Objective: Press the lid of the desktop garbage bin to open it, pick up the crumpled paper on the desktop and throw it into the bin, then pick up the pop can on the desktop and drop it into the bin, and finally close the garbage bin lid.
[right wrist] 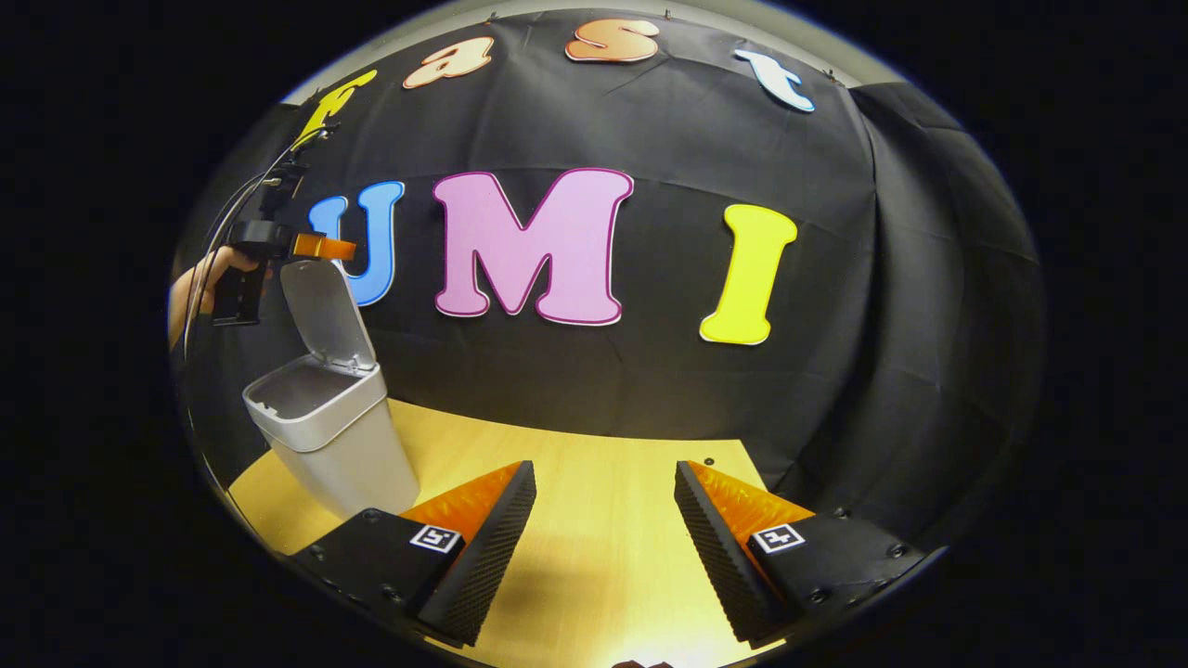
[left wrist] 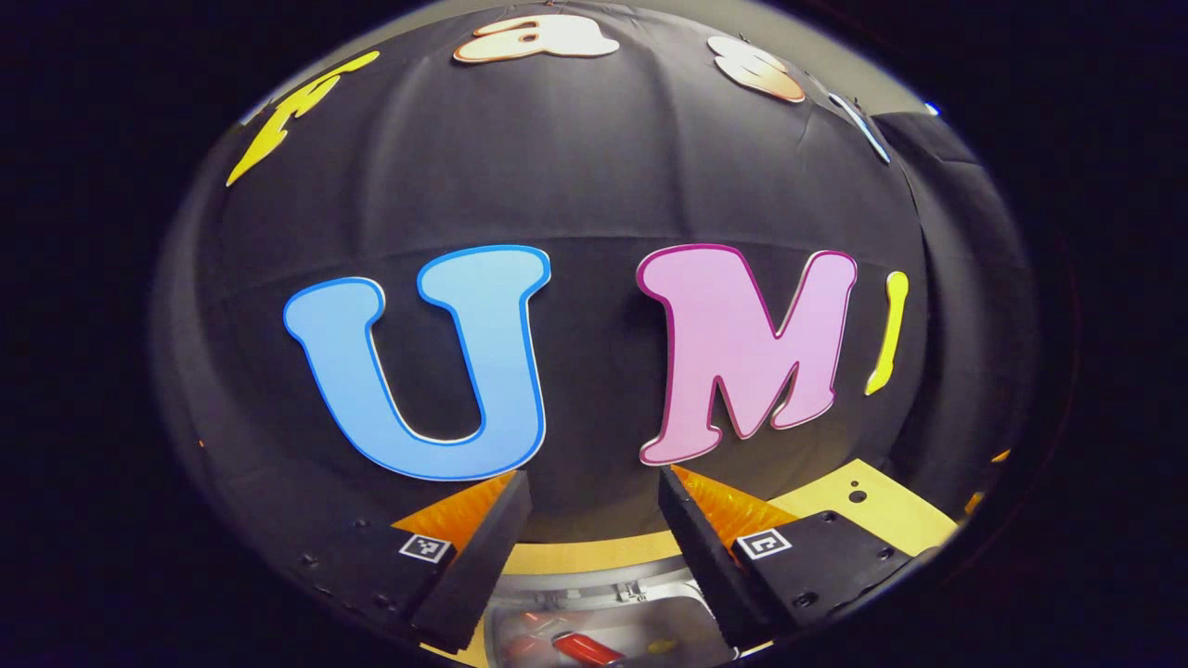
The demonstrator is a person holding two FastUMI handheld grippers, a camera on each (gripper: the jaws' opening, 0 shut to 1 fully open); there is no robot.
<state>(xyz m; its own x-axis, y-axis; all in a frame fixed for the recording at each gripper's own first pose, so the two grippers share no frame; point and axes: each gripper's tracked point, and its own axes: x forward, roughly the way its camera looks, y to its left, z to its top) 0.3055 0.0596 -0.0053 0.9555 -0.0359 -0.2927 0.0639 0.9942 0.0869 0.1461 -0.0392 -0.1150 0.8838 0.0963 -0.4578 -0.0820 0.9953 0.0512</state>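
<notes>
The grey desktop bin (right wrist: 345,443) stands at the table's left with its lid (right wrist: 320,311) tipped up and back. In the left gripper view I look down over the bin's rim (left wrist: 608,594); a red pop can (left wrist: 587,648) lies inside it. My left gripper (left wrist: 594,492) hovers open above the bin's mouth with nothing between its fingers. In the right gripper view that same gripper (right wrist: 336,249) sits just above the raised lid's top edge, held by a hand (right wrist: 200,278). My right gripper (right wrist: 603,482) stands open over the bare tabletop, right of the bin.
The wooden table (right wrist: 594,557) reaches back to the black cloth wall. Its far right corner (right wrist: 733,455) has a small hole. A cable (right wrist: 232,213) trails up from the left gripper.
</notes>
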